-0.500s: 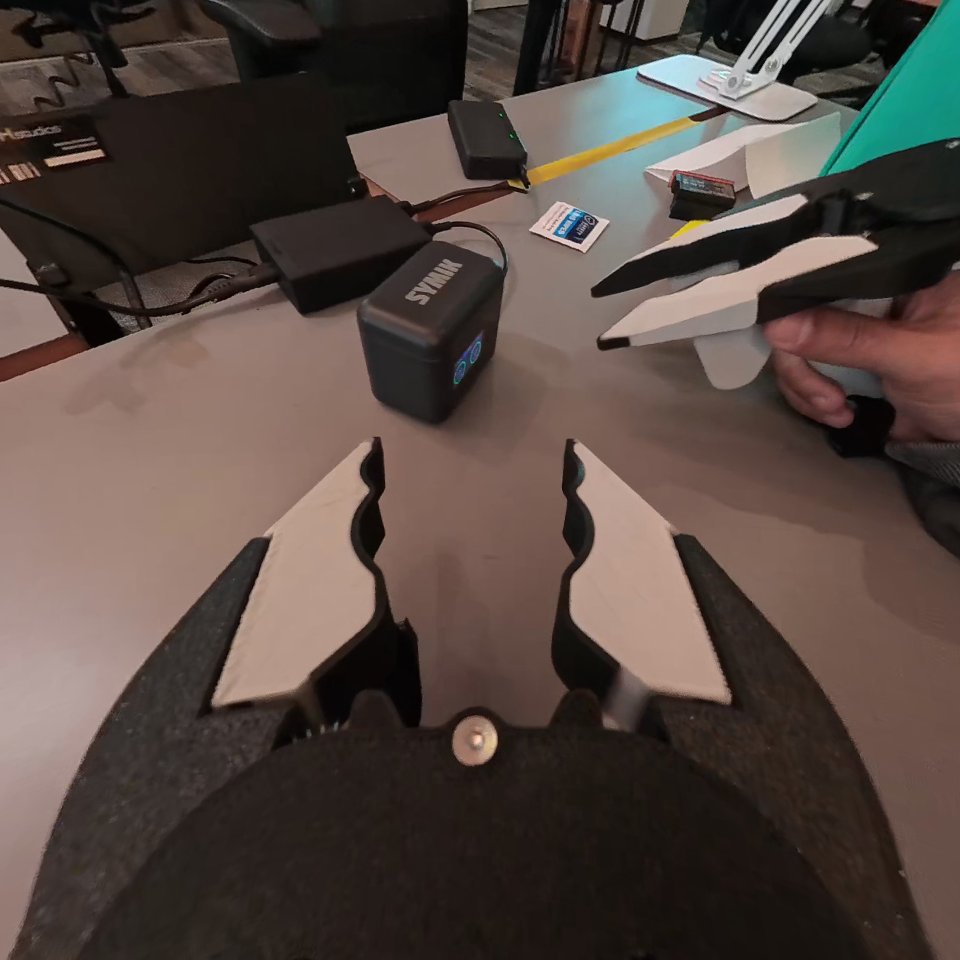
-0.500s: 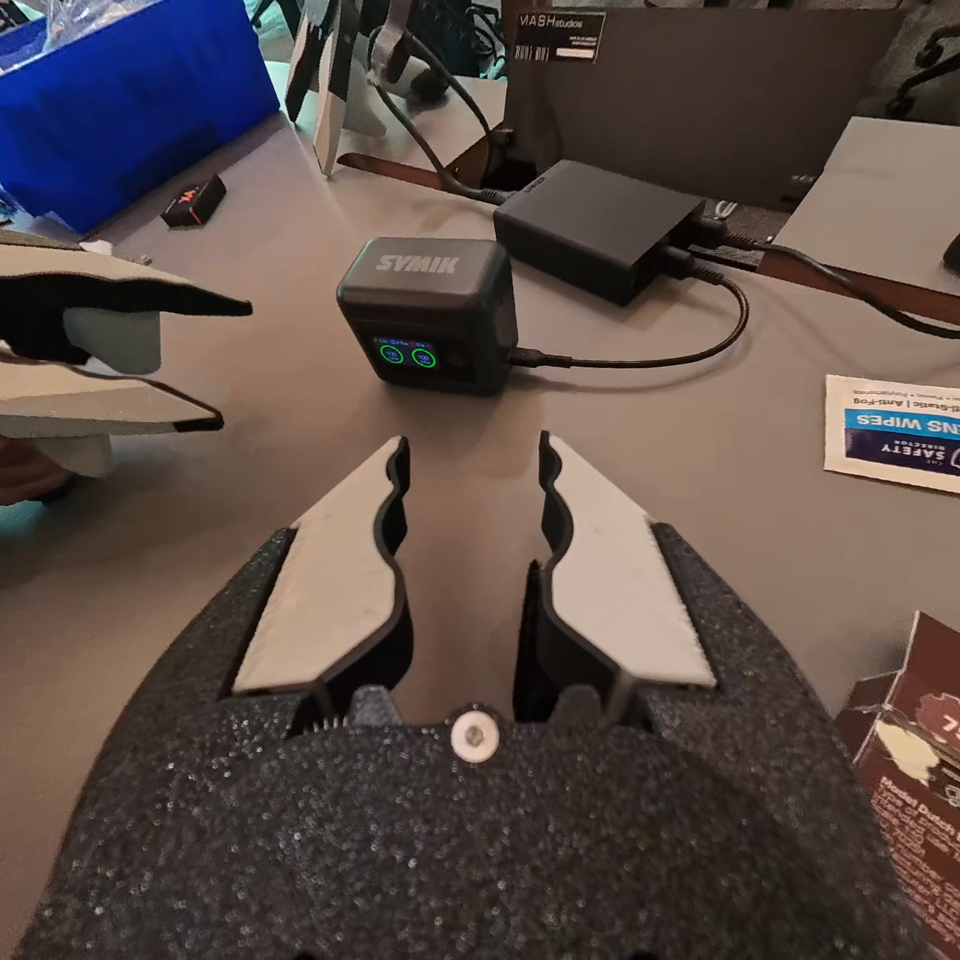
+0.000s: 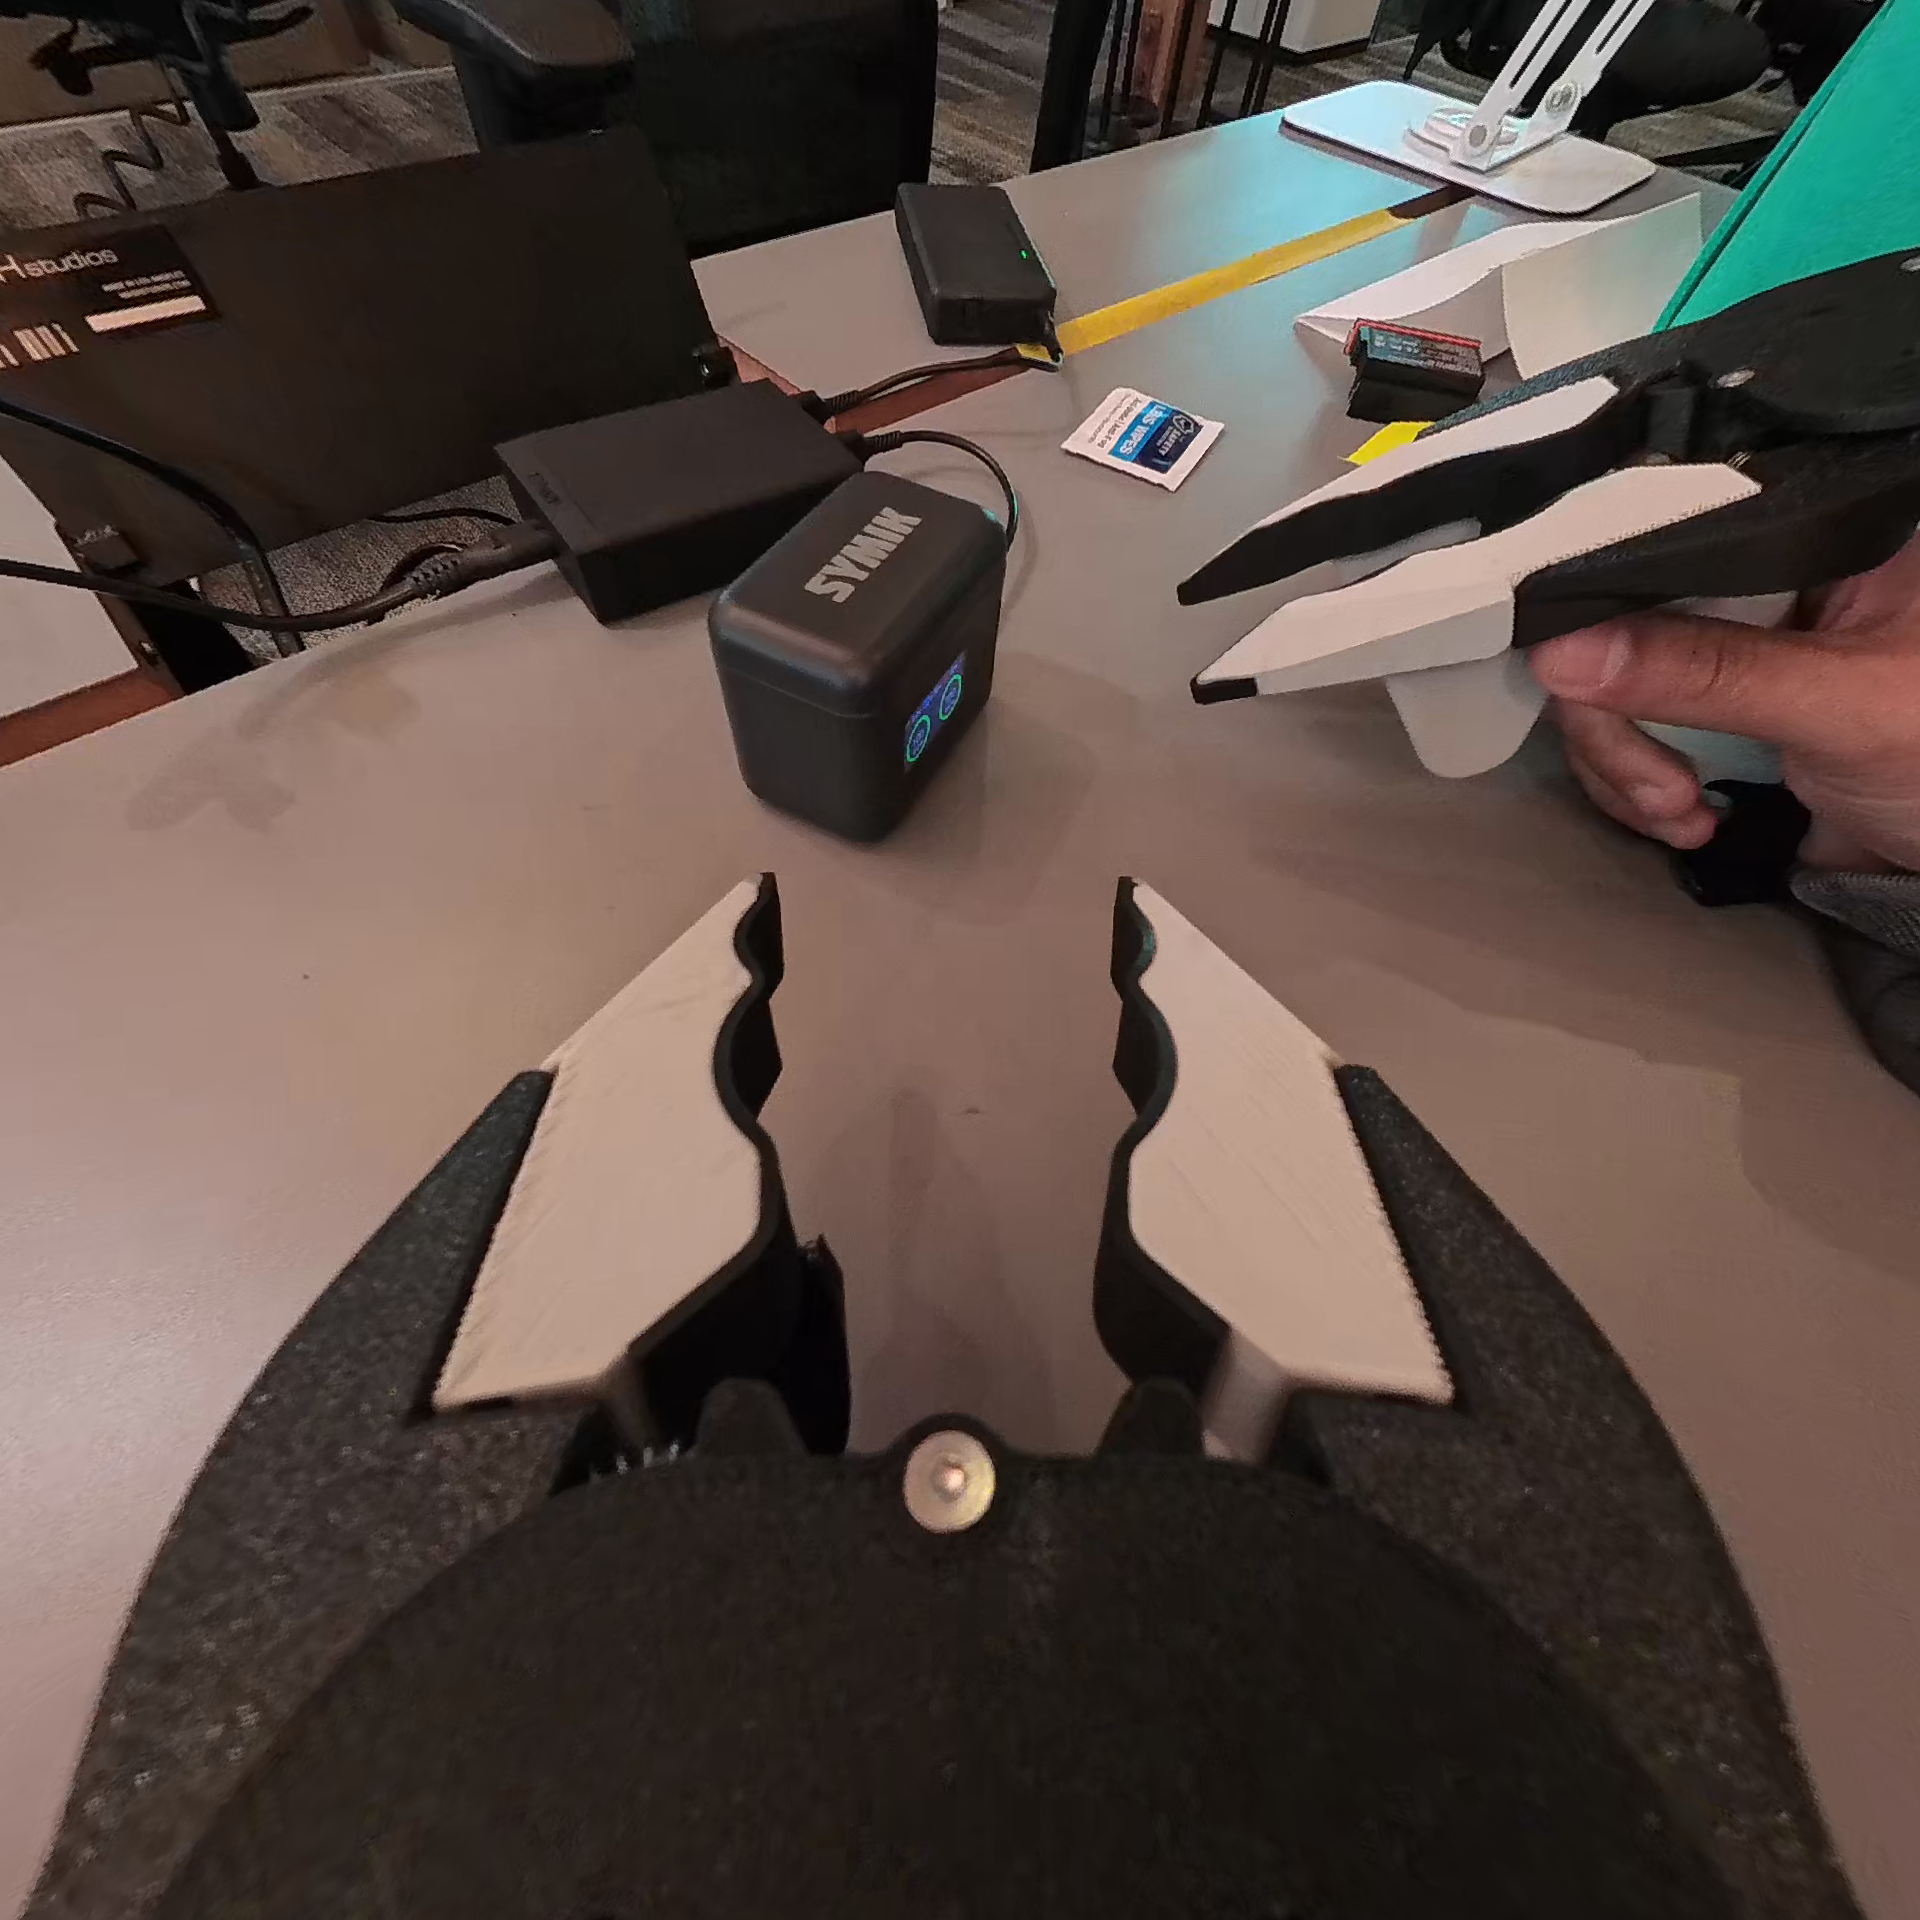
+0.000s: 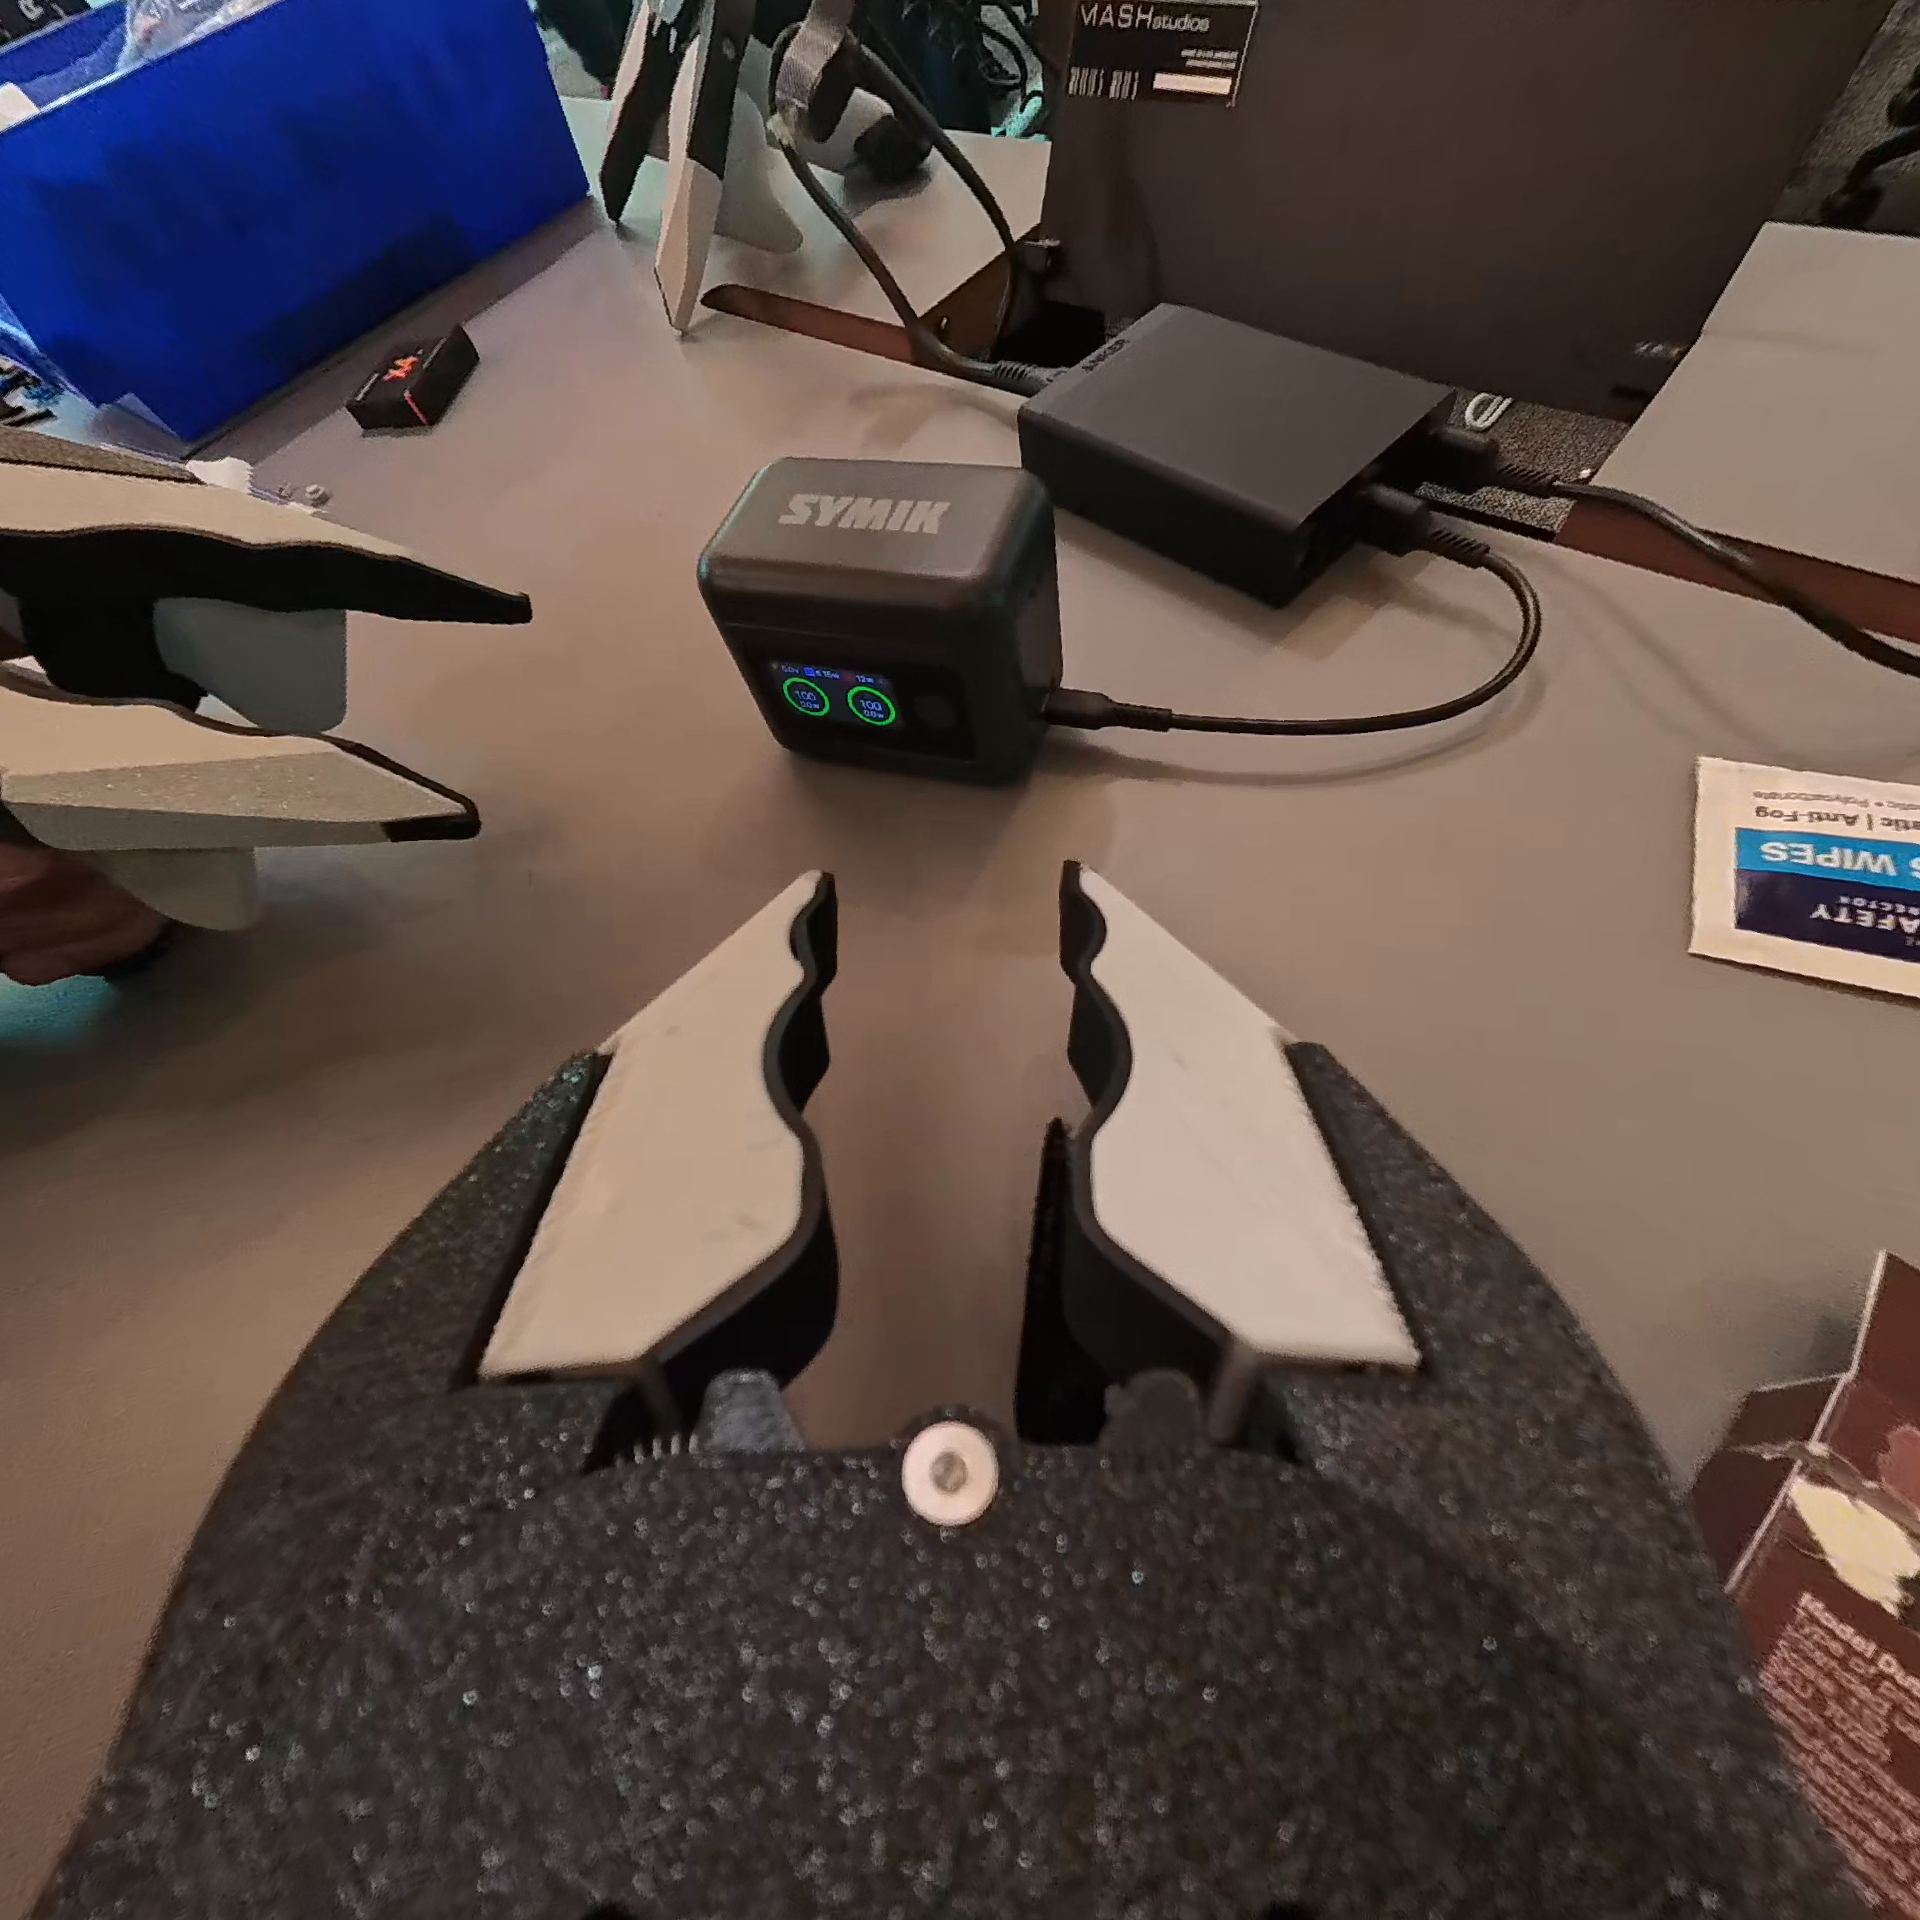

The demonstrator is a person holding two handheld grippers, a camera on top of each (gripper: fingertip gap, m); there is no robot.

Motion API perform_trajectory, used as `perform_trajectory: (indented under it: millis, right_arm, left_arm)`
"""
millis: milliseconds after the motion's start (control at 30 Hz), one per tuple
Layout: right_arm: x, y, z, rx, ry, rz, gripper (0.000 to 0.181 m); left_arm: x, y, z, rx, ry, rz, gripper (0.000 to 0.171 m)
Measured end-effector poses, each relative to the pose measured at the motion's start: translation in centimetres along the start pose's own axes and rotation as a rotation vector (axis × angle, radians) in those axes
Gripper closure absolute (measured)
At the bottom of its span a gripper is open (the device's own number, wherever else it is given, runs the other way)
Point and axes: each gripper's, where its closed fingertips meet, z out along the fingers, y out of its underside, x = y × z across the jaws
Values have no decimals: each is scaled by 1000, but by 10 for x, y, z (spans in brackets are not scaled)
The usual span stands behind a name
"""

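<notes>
A small black charging case is standing upright on the grey worktop, with its lid closed, so what is inside it is not showing. A lit screen with two green rings is glowing on its front face. A black cable is running from its side to a flat black power brick just behind it. At the far left a blue bin is standing; its contents are too unclear to tell.

The left gripper is hovering above the worktop with its fingers spread wide apart, holding nothing and touching nothing; the case is near, in front of the tips. The right gripper is also pointing at the case, with its fingers partly apart and empty. A hand is gripping its handle.

A white and blue wipe packet is lying flat to the right of the case, well apart, and a brown carton is sitting at the near right edge.
</notes>
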Motion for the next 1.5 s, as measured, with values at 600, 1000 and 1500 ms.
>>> perform_trajectory:
  millis: [600,1000,1500]
  right_arm:
    - [-4,-4,0,18,-21,-16,141]
    - [34,-37,29,-566,-409,-694,148]
    - [23,4,69,-626,-742,-760,170]
  left_arm:
    - [2,2,2,-14,20,13,107]
    - [-21,-19,79,-186,329,242,92]
    - [-19,-8,90,-210,402,301,115]
